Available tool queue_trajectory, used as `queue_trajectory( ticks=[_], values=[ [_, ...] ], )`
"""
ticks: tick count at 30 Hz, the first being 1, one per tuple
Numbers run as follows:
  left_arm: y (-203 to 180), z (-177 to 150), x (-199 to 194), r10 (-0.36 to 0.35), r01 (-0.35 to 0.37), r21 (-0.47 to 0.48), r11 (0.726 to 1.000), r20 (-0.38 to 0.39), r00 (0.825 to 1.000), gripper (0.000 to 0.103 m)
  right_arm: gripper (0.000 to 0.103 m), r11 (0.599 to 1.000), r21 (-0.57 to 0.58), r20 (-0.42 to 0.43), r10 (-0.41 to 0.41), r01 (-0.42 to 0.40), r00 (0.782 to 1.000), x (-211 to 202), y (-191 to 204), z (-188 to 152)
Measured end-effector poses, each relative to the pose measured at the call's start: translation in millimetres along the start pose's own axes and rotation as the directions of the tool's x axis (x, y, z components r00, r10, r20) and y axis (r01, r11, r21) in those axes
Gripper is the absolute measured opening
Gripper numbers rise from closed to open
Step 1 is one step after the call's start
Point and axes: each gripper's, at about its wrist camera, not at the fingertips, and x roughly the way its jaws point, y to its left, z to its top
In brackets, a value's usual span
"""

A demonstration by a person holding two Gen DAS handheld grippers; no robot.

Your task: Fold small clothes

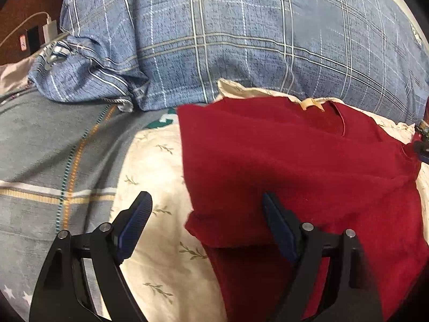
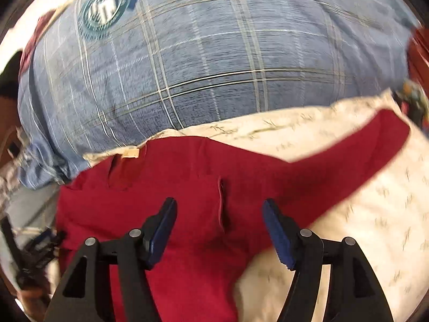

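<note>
the blue plaid pillow (image 1: 241, 40) is the landmark for every placement below. in front of it on the bed lies a cream leaf-print cloth (image 1: 161, 177), and on that cloth lies the red shirt (image 1: 308, 166), neck opening and neck label (image 1: 312, 103) toward the pillow. judged from the layout, one side is already folded in over the body, leaving a straight edge on the left, while the right sleeve (image 2: 362, 145) runs out flat across the cream cloth, away from the body and just below the pillow.

step in hand, as judged: fold the outstretched sleeve in.

the left tongs (image 1: 206, 214) stand wide apart and grip nothing; one finger sits over the cream cloth, the other over the red fabric at the shirt's lower left, on the side farthest from the pillow. you may press there to anchor the body.

the right tongs (image 2: 219, 222) are parted, no fabric pinched; a raised crease lies between the fingers, near the sleeve root. this view is blurred, so contact cannot be told.

procedure:
1. carry the right tongs out toward the cuff.
2. pinch both layers.
3. lift low, lay the sleeve parallel to the folded left edge.
4. avoid dragging the cream cloth.
</note>
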Motion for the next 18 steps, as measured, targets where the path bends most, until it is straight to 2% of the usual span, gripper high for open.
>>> queue_trajectory(
  ticks=[3,4,5,6,9,10,12,14,16,18],
  values=[
    [5,3,0,0.006,-0.006,-0.008,1.000,0.004,1.000,0.084,0.063,0.996,-0.081,-0.023,-0.043,0.041,0.999,36,14,10],
    [7,4,2,0.006,-0.006,-0.013,1.000,0.001,1.000,0.084,0.044,0.994,-0.100,-0.037,-0.048,0.045,0.998,43,14,10],
    [10,4,3,0.007,-0.007,-0.021,1.000,-0.006,1.000,0.084,0.015,0.992,-0.118,-0.062,-0.059,0.052,0.996,53,16,9],
    [11,4,4,0.008,-0.009,-0.027,1.000,-0.009,1.000,0.084,0.009,0.991,-0.124,-0.082,-0.059,0.048,0.995,59,18,9],
    [20,7,1,0.015,-0.015,-0.064,0.998,0.002,1.000,0.083,0.006,0.989,-0.142,-0.018,-0.037,0.035,0.999,43,27,13],
    [22,8,-2,0.020,-0.018,-0.076,0.997,0.017,1.000,0.083,0.006,0.989,-0.148,0.030,-0.025,0.030,0.999,31,31,18],
    [24,10,-8,0.030,-0.025,-0.090,0.996,0.055,0.998,0.084,0.006,0.984,-0.173,0.129,-0.019,0.041,0.991,11,40,29],
    [21,10,-8,0.029,-0.024,-0.081,0.996,0.062,0.998,0.084,0.006,0.978,-0.192,0.180,-0.040,0.075,0.983,7,47,41],
    [16,8,-3,0.025,-0.022,-0.064,0.998,0.045,0.999,0.084,0.006,0.978,-0.184,0.172,-0.068,0.100,0.983,19,47,46],
    [10,6,5,0.024,-0.023,-0.044,0.999,0.020,1.000,0.084,0.009,0.980,-0.162,0.127,-0.099,0.119,0.987,41,40,47]
  ],
)
